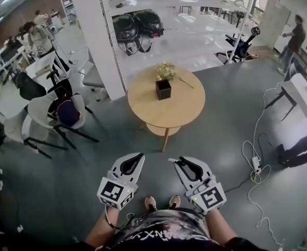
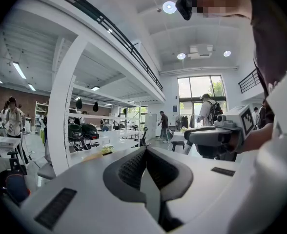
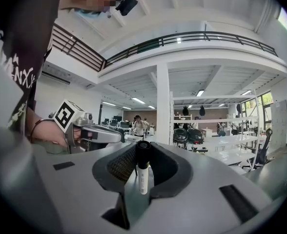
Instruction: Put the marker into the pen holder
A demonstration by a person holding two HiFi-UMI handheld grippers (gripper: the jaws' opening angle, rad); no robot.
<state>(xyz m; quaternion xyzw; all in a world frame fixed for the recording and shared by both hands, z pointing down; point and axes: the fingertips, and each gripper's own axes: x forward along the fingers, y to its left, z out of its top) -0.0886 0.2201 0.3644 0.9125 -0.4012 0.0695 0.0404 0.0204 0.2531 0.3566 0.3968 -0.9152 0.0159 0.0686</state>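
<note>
My right gripper point(image 3: 143, 149) is shut on a marker point(image 3: 142, 175) with a white barrel and a black cap, which stands upright between the pads. In the head view this gripper point(image 1: 176, 161) hangs low, in front of the person's body. My left gripper point(image 1: 138, 156) is beside it, a little apart. Its jaws point(image 2: 144, 151) are shut with nothing between them. A black square pen holder point(image 1: 163, 89) stands near the middle of a round wooden table point(image 1: 166, 111), farther ahead of both grippers. Pale dried flowers point(image 1: 166, 70) lie just behind it.
A white column point(image 1: 98, 35) rises left of the table. Chairs point(image 1: 65, 114) stand at the left. A power strip point(image 1: 256, 164) and white cables lie on the grey floor at the right. A desk point(image 1: 305, 98) is at the right edge. People stand far off.
</note>
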